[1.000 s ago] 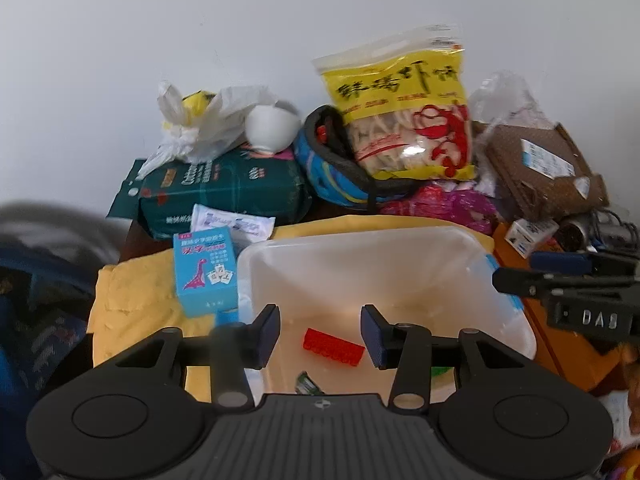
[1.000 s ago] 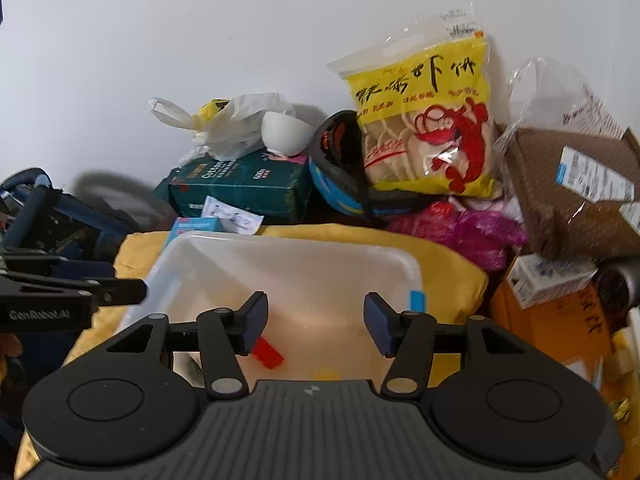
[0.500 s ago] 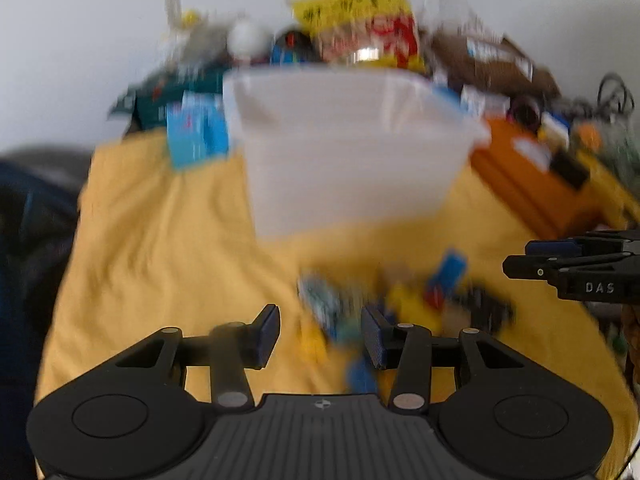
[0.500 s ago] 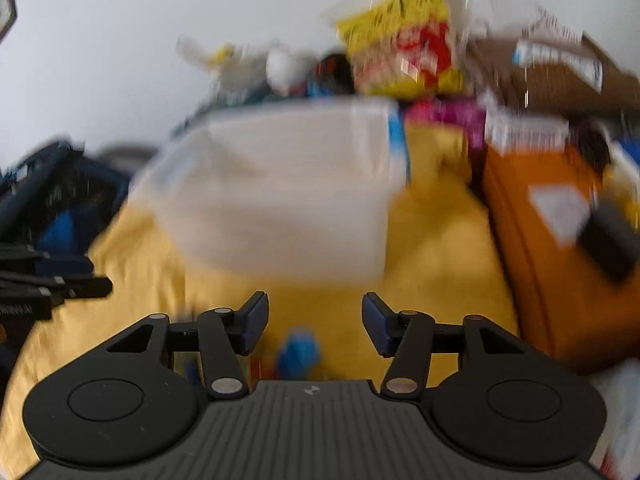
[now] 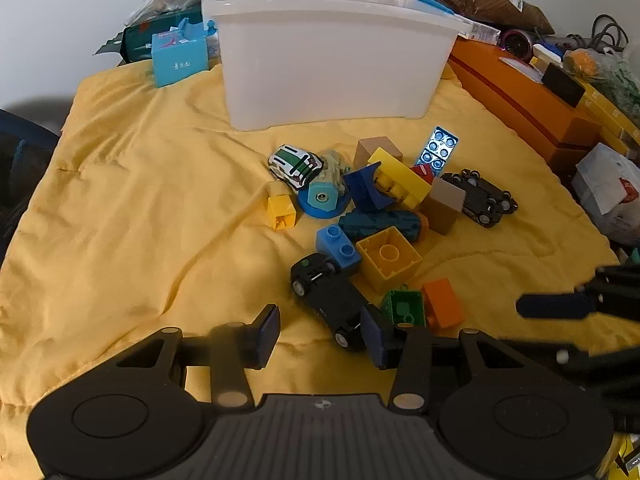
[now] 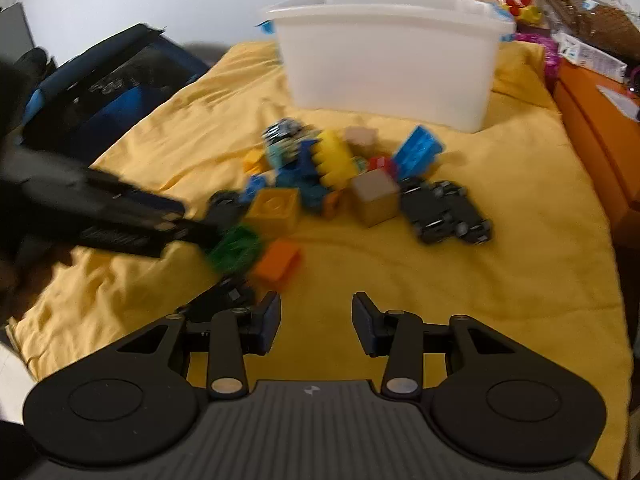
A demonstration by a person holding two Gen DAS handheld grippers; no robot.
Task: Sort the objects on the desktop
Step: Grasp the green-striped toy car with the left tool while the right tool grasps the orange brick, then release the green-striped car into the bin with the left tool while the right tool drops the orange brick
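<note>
My left gripper (image 5: 320, 330) hangs low over the yellow cloth (image 5: 140, 200), jaws released, nothing gripped; a black toy car (image 5: 326, 292) lies at 1 o'clock, its tail just behind the right pad. My right gripper (image 6: 315, 322) has its jaws closing over bare cloth, nothing between them. The cloth is wrinkled and covers the whole work surface. Mid-cloth at 12 o'clock sits the toy pile: green brick (image 5: 404, 306), orange brick (image 5: 442, 302), yellow hollow brick (image 5: 388, 258), blue brick (image 5: 336, 242), wooden cube (image 6: 376, 198), second black car (image 6: 442, 212). Beyond it stands the white plastic bin (image 5: 332, 52), upright. Orange boxes (image 5: 520, 100) at 2 o'clock, dark blue bag (image 6: 104, 80) at 10, clutter along a plain white wall (image 5: 60, 0) behind.
</note>
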